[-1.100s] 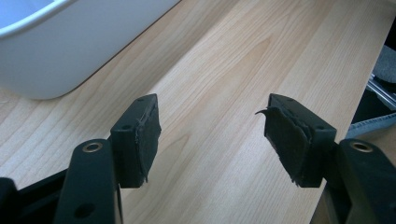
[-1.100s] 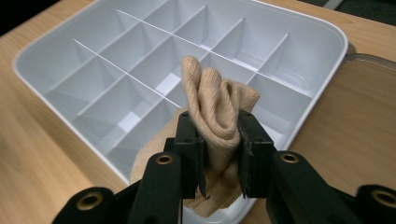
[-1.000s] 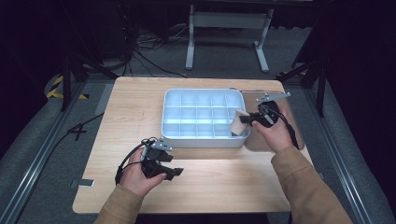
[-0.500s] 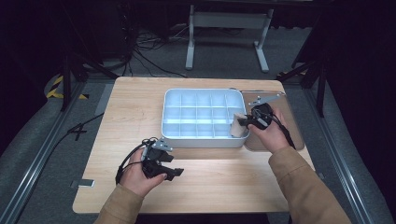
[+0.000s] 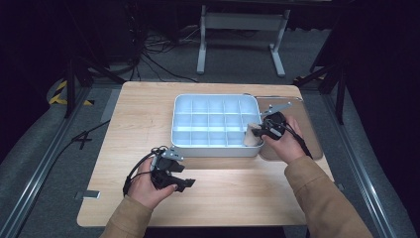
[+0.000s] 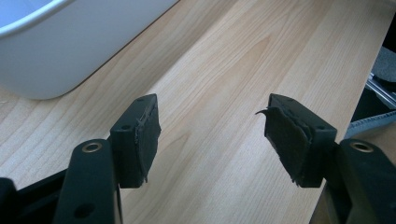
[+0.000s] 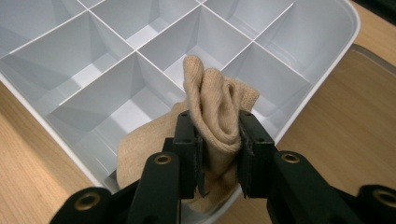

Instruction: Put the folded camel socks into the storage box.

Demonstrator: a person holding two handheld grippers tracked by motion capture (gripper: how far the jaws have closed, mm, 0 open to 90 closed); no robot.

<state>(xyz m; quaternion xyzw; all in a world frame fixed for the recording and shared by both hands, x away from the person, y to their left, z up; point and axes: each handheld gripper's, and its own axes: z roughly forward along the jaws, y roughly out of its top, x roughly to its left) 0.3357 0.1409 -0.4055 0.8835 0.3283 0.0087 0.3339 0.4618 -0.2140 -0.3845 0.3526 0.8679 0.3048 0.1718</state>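
One beige cloth [image 7: 218, 112] between right tongs [image 7: 219, 154].

A brown mat [image 5: 311, 130] lies on the wooden table [image 5: 138, 119], beside its right edge. Behind the table, black cables [image 5: 153, 57] trail over grey floor (near a metal stand [image 5: 241, 22]).

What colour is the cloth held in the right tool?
Plain beige-tan knit cloth, no pattern; clearest in the right gripper view.
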